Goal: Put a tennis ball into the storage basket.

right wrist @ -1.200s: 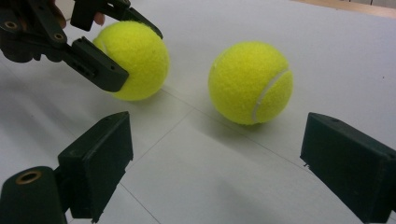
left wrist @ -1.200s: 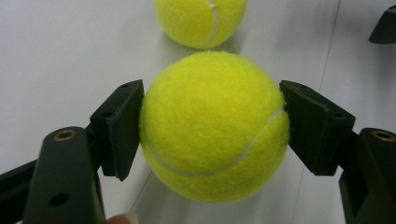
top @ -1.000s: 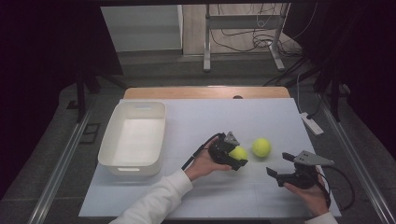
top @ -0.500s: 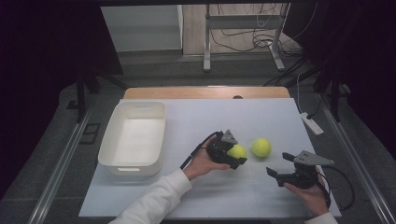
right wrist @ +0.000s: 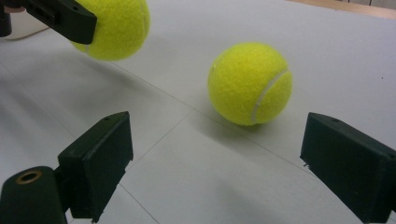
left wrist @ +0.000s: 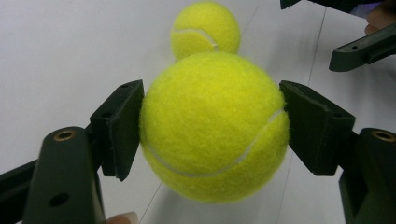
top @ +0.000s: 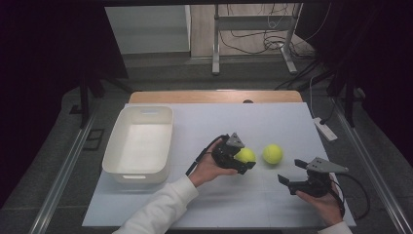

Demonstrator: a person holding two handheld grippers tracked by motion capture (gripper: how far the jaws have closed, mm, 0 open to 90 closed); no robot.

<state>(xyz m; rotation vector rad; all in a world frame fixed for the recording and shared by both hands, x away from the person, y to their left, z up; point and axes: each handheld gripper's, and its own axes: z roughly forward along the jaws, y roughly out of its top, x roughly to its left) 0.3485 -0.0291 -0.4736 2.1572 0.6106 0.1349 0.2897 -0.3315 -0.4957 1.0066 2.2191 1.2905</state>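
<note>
Both grippers sit over the white table (top: pixel 272 117) in the high view: the left gripper (top: pixel 242 162) pinches a tennis ball (top: pixel 245 155), the right gripper (top: pixel 287 181) hangs spread near a second ball (top: pixel 272 153); a white bin (top: pixel 139 173) stands at the left. Left gripper view: both pads (left wrist: pixel 122 126) press the held ball's (left wrist: pixel 212 126) sides, the second ball (left wrist: pixel 205 30) beyond. Right gripper view: jaws wide apart, the second ball (right wrist: pixel 250 84) resting ahead on the table, the held ball (right wrist: pixel 116 28) raised off it.

Two tennis balls (top: pixel 245 155) (top: pixel 272 153), one white tub (top: pixel 139 145), and two claws (top: pixel 248 165) (top: pixel 284 181).
</note>
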